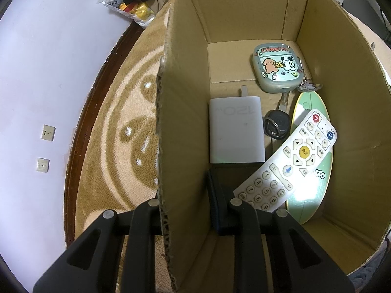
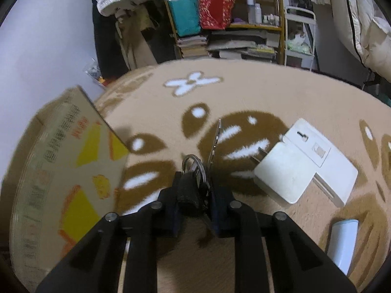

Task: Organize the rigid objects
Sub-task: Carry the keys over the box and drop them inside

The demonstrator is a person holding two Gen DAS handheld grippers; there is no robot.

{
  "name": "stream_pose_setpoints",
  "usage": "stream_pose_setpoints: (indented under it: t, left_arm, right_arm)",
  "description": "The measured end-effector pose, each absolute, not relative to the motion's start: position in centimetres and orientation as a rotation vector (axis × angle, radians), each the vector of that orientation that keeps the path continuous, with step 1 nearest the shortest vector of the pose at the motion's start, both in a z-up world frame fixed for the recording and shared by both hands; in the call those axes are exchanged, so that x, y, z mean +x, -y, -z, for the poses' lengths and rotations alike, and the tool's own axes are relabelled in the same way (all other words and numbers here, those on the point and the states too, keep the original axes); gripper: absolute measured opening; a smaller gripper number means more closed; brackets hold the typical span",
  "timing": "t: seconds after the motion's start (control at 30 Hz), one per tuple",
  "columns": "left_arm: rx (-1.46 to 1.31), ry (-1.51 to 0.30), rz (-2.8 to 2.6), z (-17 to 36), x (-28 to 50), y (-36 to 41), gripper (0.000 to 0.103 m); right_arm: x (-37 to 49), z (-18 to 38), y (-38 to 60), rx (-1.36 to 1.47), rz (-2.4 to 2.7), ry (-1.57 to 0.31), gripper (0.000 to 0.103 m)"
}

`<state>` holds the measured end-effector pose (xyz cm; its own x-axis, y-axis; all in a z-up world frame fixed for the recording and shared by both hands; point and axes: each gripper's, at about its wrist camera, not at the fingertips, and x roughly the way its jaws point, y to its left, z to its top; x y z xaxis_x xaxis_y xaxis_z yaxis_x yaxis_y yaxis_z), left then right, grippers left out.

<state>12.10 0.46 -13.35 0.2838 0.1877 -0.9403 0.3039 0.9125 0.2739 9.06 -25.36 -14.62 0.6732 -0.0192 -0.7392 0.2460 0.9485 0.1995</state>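
Cardboard box [image 1: 342, 122] wall sits pinched in the left gripper [image 1: 188, 205], one finger on each side; inside lie a white charger [image 1: 235, 130], car key [image 1: 277, 124] and remote [image 1: 290, 161]. At twelve o'clock of the right gripper [image 2: 195, 195], a black key fob [image 2: 189, 193] is clamped, its key blade [image 2: 215, 144] pointing away above the carpet [image 2: 268, 97], another charger [image 2: 286, 171] at two o'clock.

Home bedroom/living space: plush patterned rug [image 2: 268, 92] on floor, cluttered wooden shelf [image 2: 244, 24] with bags, bottles, stacked books, hanging white bedding [image 2: 361, 24], wall sockets [image 1: 48, 132], cardboard box [image 1: 342, 97].
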Motion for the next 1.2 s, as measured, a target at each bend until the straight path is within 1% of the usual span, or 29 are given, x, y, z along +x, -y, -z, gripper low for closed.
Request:
stream_pose_setpoints:
  t: [0.3,0.57,0.77,1.0,1.2]
  left_arm:
    - [0.452,-1.291,0.079,13.1,11.8,-0.2,0.022]
    - [0.447,-1.293,0.079,13.0,11.7,-0.4,0.022]
    - [0.452,-1.291,0.073,13.0,11.5,-0.3,0.022]
    - [0.449,-1.293,0.070,12.8,11.4,-0.3,0.022]
    - [0.451,-1.292,0.075,12.7,11.3,-0.2,0.020]
  right_arm:
    - [7.8,11.3,23.5,0.294,0.096,-0.754,0.021]
    - [6.2,6.4,20.9,0.283,0.016,-0.638,0.021]
    - [5.7,3.7,18.5,0.272,-0.063,-0.586,0.021]
    - [5.3,2.2,16.3,0.277,-0.141,-0.561,0.021]
    - [5.5,2.9,14.9,0.266,-0.162,-0.589,0.021]
